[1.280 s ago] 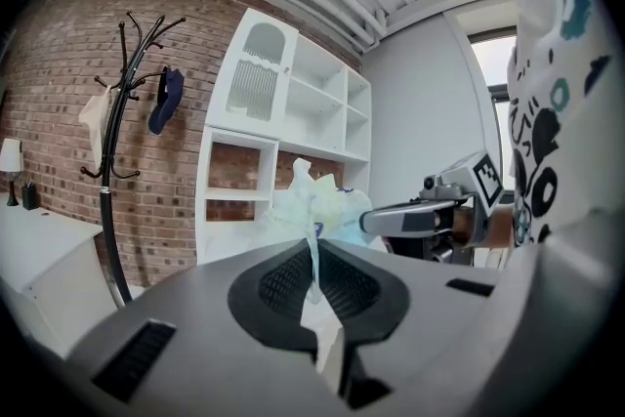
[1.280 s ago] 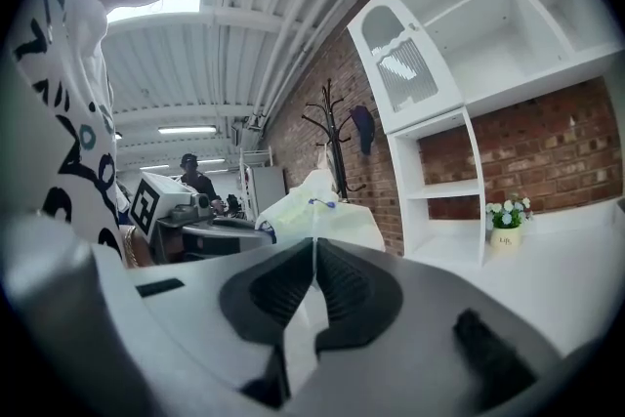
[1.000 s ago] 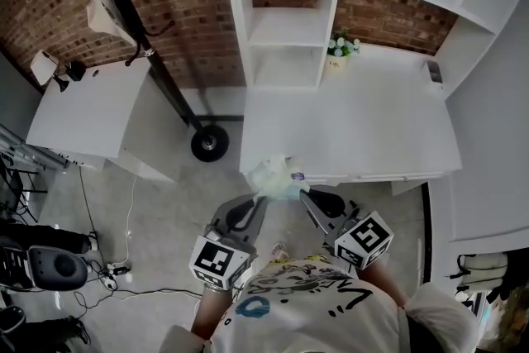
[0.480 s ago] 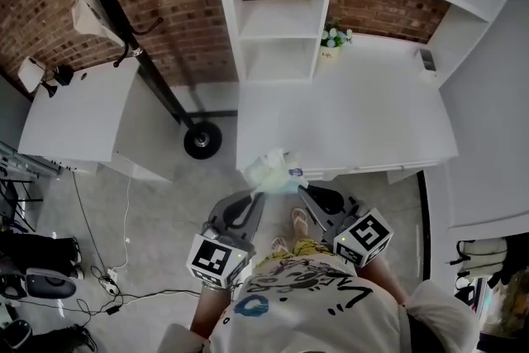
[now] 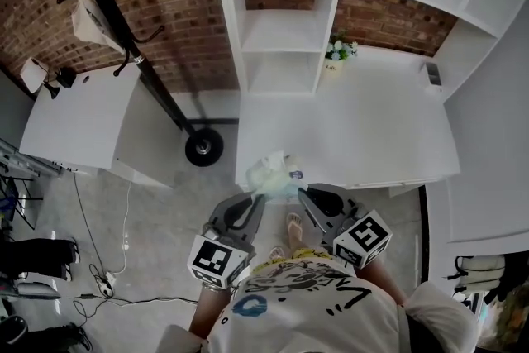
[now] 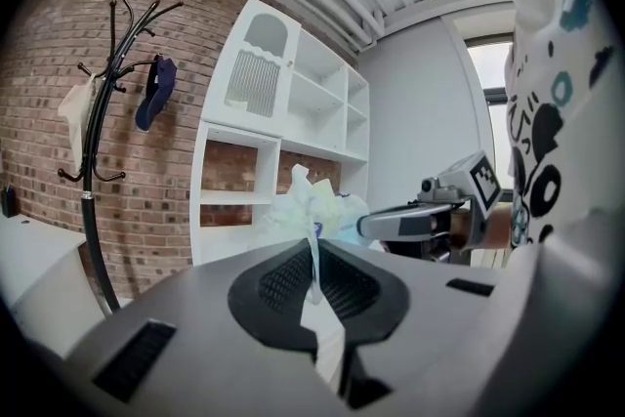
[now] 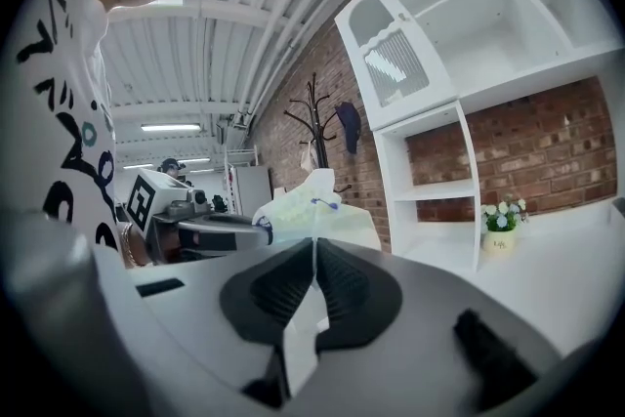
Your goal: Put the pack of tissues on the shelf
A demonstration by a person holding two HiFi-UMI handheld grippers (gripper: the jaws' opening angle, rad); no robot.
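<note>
The pack of tissues (image 5: 277, 175) hangs in front of me over the near left corner of the white desk (image 5: 364, 128). Its long axis lies roughly crosswise, from one gripper to the other. My left gripper (image 5: 263, 196) is clamped on its wrapper at one end, my right gripper (image 5: 302, 193) at the other. The shelf (image 5: 281, 37) stands well beyond.

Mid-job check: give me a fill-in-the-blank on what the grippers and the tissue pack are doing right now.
The pack of tissues is held by ____ grippers at once.
The left gripper and right gripper each have jaws ____ on its wrapper.
In the head view, the pot of flowers stands on the white desk, just ____ of the shelf.
The pack is by the desk's front edge, not yet on the ____.
Missing words: both; shut; right; shelf.
</note>
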